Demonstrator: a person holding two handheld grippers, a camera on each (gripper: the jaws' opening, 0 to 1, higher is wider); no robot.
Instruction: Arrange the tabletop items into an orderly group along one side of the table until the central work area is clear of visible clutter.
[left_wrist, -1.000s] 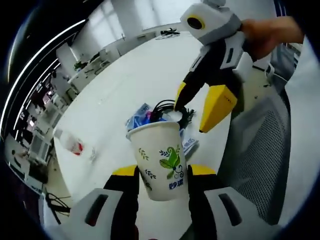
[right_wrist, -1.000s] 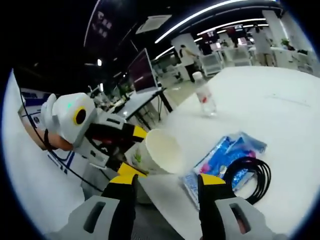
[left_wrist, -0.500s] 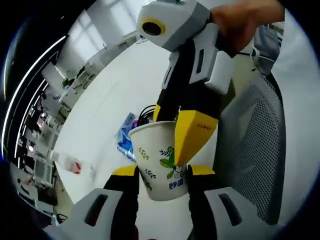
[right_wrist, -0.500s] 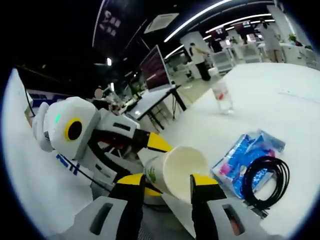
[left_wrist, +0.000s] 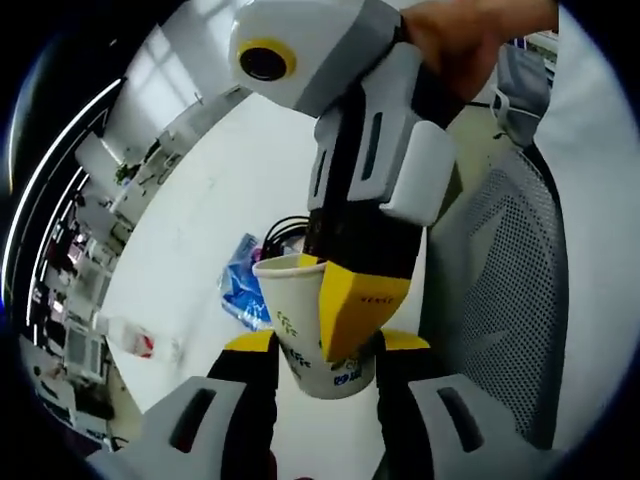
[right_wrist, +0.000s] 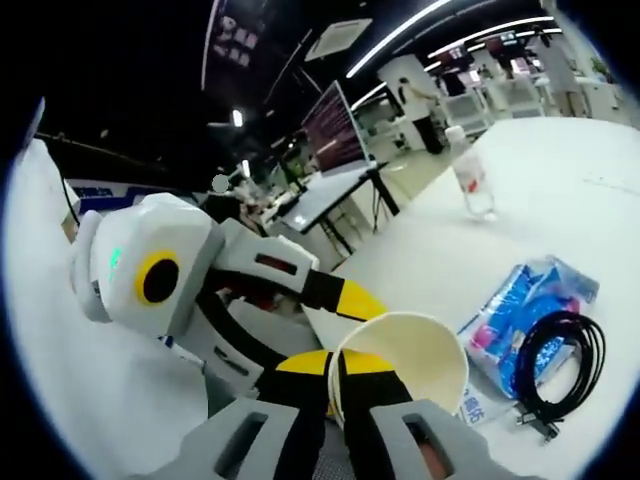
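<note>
Paper cup (left_wrist: 312, 330) sat upright between the jaws of my left gripper (left_wrist: 312, 352), held by its sides above the table (left_wrist: 210, 200) edge. My right gripper (right_wrist: 337, 385) had its jaws pinched narrow on the cup's rim, one inside, one outside. Behind it on the white table lay a blue packet (right_wrist: 520, 310), a black coiled cable (right_wrist: 560, 355), and farther off a plastic bottle (right_wrist: 468, 175).
</note>
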